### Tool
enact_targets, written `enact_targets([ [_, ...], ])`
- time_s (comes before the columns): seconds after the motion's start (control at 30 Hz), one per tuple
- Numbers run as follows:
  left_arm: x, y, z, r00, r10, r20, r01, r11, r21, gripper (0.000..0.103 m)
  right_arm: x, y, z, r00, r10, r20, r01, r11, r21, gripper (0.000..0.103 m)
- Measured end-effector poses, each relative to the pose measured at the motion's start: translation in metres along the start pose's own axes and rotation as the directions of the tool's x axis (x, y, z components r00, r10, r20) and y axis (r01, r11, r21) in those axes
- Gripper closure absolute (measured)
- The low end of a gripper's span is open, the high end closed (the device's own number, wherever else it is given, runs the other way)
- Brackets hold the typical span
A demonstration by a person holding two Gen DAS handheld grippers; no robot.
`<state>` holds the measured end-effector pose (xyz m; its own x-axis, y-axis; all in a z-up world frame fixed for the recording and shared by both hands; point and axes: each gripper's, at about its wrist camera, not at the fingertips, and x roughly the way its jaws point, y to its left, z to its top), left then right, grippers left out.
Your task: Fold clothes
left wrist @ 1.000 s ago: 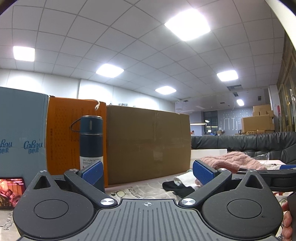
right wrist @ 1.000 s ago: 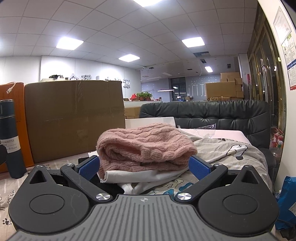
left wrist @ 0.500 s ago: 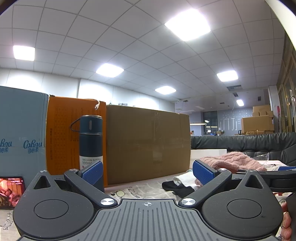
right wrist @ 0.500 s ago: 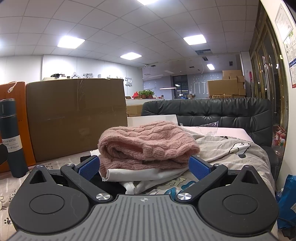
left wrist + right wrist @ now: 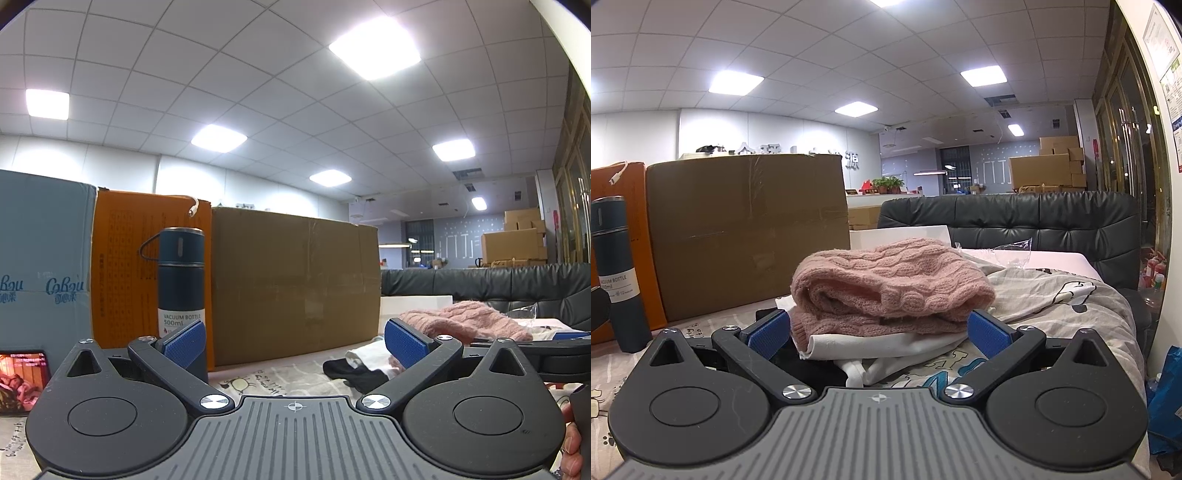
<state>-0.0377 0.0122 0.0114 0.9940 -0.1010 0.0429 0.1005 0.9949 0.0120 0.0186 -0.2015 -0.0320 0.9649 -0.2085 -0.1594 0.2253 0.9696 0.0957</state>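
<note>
Wide office room under a tiled ceiling with lit panels, seen low from a cloth-covered worktop (image 5: 701,325) printed with cartoon figures. Along the worktop's far edge, a large brown cardboard box (image 5: 295,284), an orange box (image 5: 125,266) and a pale blue box (image 5: 40,266), lined up like a backdrop wall. Behind them, a black leather sofa (image 5: 1015,218).

On the right of the worktop, a pile of clothes: a pink cable-knit sweater (image 5: 886,280) lying loosely folded on top of a white garment (image 5: 886,343), with a black garment (image 5: 354,373) underneath and a grey printed sheet (image 5: 1063,299) spread to the right. Probably stacked there as the supply awaiting folding.

Right gripper (image 5: 877,332) held low and level, just in front of the pile, jaws spread wide on either side of the sweater's near edge, gripping nothing. Likely lined up for a first grasp.

Left gripper (image 5: 293,341) off to the side, jaws also wide apart and empty, aimed at the brown box. Near it, an upright dark blue vacuum bottle (image 5: 181,288).

Hard to make out: whether the right jaws touch the cloth; the black garment's shape; a small lit screen (image 5: 22,380) cut off at the left edge; fingertips (image 5: 570,443) barely visible at the lower right edge.
</note>
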Motion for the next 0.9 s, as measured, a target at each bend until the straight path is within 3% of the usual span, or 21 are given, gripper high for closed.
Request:
enact_targets([
  [0.9, 0.0015, 0.0004, -0.0004, 1.0, -0.002, -0.007, 0.002, 1.0, -0.005, 0.0, 0.0006, -0.0008, 0.0005, 1.0, 0.005, -0.005, -0.005, 1.0, 0.003, 0.0],
])
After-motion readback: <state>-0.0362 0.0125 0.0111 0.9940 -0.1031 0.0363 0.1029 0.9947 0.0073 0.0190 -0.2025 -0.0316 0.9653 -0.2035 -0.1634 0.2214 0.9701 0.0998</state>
